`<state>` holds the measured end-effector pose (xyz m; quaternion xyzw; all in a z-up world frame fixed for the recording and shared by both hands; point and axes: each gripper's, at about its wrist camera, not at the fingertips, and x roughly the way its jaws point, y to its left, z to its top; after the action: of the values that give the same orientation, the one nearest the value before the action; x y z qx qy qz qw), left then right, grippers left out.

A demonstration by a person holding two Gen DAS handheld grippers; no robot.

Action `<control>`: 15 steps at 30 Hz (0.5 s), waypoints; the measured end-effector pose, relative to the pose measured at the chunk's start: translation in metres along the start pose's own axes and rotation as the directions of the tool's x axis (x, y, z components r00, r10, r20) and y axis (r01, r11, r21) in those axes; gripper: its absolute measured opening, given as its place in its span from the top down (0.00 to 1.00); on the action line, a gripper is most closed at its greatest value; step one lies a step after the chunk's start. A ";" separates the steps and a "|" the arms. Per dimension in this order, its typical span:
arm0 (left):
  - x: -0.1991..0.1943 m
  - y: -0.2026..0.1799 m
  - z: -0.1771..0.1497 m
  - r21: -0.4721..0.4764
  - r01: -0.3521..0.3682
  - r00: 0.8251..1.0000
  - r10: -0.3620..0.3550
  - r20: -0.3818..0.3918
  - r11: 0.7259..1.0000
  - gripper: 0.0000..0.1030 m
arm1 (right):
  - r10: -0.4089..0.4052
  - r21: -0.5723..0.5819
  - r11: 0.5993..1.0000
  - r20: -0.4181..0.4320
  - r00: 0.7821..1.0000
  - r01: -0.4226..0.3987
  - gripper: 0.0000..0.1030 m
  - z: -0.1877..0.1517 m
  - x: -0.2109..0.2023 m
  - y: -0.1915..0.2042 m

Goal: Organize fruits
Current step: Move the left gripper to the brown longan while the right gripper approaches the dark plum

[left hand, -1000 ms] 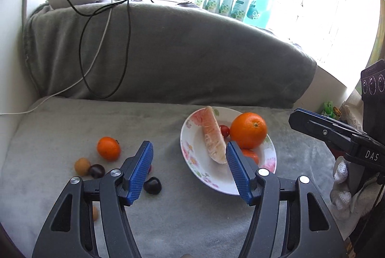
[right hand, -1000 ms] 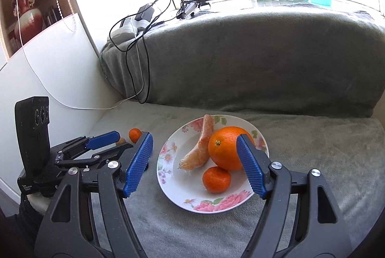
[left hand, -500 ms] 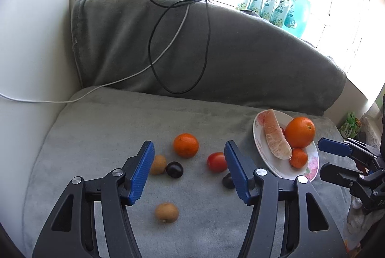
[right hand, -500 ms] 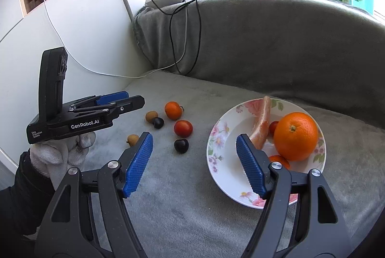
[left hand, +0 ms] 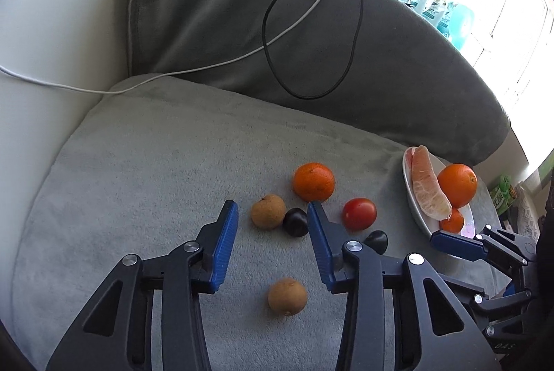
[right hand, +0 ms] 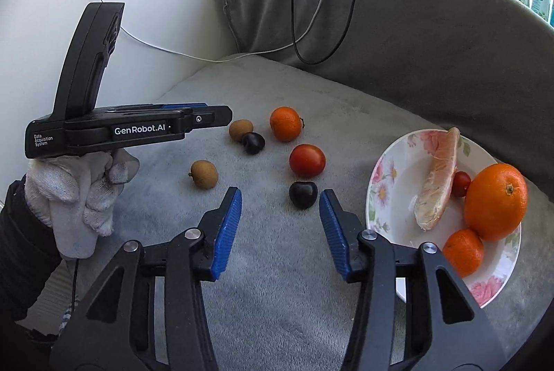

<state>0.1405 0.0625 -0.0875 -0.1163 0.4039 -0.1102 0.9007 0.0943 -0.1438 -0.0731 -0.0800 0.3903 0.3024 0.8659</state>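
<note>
Loose round fruits lie scattered on grey plush cushion, left of flowered white plate.
Left gripper and right gripper have both just been narrowing, still parted, grasping nothing.

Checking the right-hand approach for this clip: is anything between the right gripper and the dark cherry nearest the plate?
Nothing visible. The right gripper, whose jaws have just been closing, is still open and empty, with only bare grey cushion before the dark cherry. The tomato lies beyond the cherry, the floral plate to its right.
</note>
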 end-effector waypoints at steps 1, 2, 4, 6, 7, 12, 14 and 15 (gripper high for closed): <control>0.002 0.000 0.000 0.000 0.002 1.000 -0.002 -0.006 1.000 0.62 | -0.003 0.000 1.000 -0.005 1.000 0.003 0.56 0.001 0.003 0.000; 0.004 0.000 -0.001 -0.001 0.004 1.000 -0.004 -0.011 1.000 0.62 | -0.008 0.001 1.000 -0.011 1.000 0.008 0.57 0.002 0.007 0.000; 0.008 0.002 -0.001 -0.010 0.011 1.000 -0.012 -0.021 1.000 0.64 | -0.024 -0.003 1.000 -0.021 0.999 0.024 0.57 0.003 0.012 0.000; 0.011 0.003 -0.001 -0.015 0.016 0.999 -0.016 -0.028 1.000 0.64 | -0.040 -0.011 0.999 -0.033 0.999 0.040 0.58 0.005 0.017 0.001; 0.012 0.005 -0.002 -0.017 0.017 0.999 -0.017 -0.030 1.000 0.64 | -0.049 -0.018 0.999 -0.036 0.998 0.048 0.59 0.006 0.019 0.001; 0.017 0.008 -0.001 -0.039 0.035 0.999 -0.037 -0.039 0.999 0.64 | -0.088 -0.054 0.995 -0.058 0.994 0.085 0.64 0.008 0.030 0.006; 0.021 0.010 0.000 -0.039 0.036 0.998 -0.037 -0.044 0.999 0.64 | -0.091 -0.059 0.994 -0.067 0.994 0.087 0.65 0.009 0.033 0.007; 0.022 0.011 0.000 -0.041 0.035 0.998 -0.037 -0.046 0.999 0.64 | -0.095 -0.063 0.994 -0.071 0.993 0.090 0.65 0.008 0.034 0.008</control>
<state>0.1562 0.0667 -0.1066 -0.1388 0.4249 -0.1212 0.8863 0.1124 -0.1183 -0.0915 -0.1350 0.4086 0.2705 0.8612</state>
